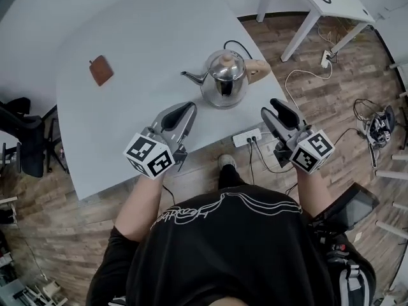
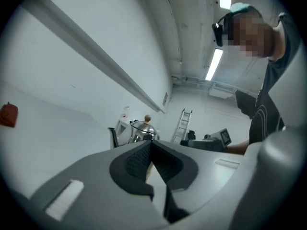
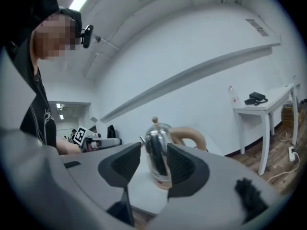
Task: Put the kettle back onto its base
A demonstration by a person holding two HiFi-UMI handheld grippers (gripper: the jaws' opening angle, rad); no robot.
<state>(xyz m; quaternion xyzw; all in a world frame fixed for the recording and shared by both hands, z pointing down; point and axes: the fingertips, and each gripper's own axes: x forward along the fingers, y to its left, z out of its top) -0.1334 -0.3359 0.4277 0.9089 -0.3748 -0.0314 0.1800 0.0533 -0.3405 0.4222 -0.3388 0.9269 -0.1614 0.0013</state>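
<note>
A shiny steel kettle (image 1: 224, 78) with a tan handle (image 1: 258, 71) and a wooden knob stands upright near the right front of the white table (image 1: 127, 37). Its black cord runs off behind it; I cannot make out the base under it. My left gripper (image 1: 186, 110) hovers over the table's front edge, just left of the kettle, shut with nothing between its pads. In the left gripper view the kettle (image 2: 141, 131) stands beyond the closed tips (image 2: 151, 143). My right gripper (image 1: 271, 107) is off the table's right front corner, open and empty, and frames the kettle (image 3: 160, 152) between its pads.
A brown pouch (image 1: 101, 70) lies at the table's far left. A white power strip (image 1: 247, 137) hangs at the front edge, with cables (image 1: 306, 81) on the wooden floor. A second white table (image 1: 319, 5) stands at the back right. A black chair (image 1: 19, 139) is at the left.
</note>
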